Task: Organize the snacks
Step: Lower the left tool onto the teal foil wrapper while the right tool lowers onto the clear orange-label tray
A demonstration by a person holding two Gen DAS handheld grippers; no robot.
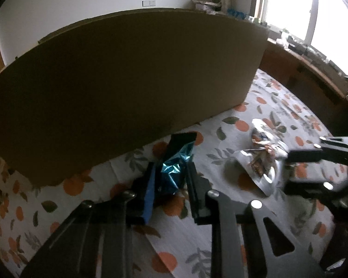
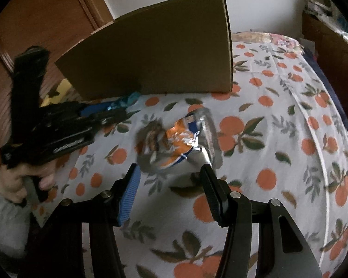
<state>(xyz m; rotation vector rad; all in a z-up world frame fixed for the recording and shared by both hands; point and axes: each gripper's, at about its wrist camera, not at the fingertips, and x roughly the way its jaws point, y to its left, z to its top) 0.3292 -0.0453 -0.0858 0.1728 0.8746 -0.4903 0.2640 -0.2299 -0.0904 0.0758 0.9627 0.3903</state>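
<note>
The crinkled blue foil snack packet [image 1: 174, 169], on the orange-print bedsheet [image 1: 220, 231] near the brown cardboard box [image 1: 127, 81], sits clenched in the left gripper [image 1: 170, 178], whose jaws may slip off the slick foil; the right gripper [image 2: 170, 173] is released around the silver-and-orange packet [image 2: 181, 141].

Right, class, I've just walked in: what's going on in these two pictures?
A person holds a gripper in each hand over a bed with an orange-print sheet. The left gripper has a blue wrapper between its fingers, right beside a cardboard box. The right gripper stands open around a silver-and-orange packet, not yet gripping it. Neither snack is in the box yet.
</note>
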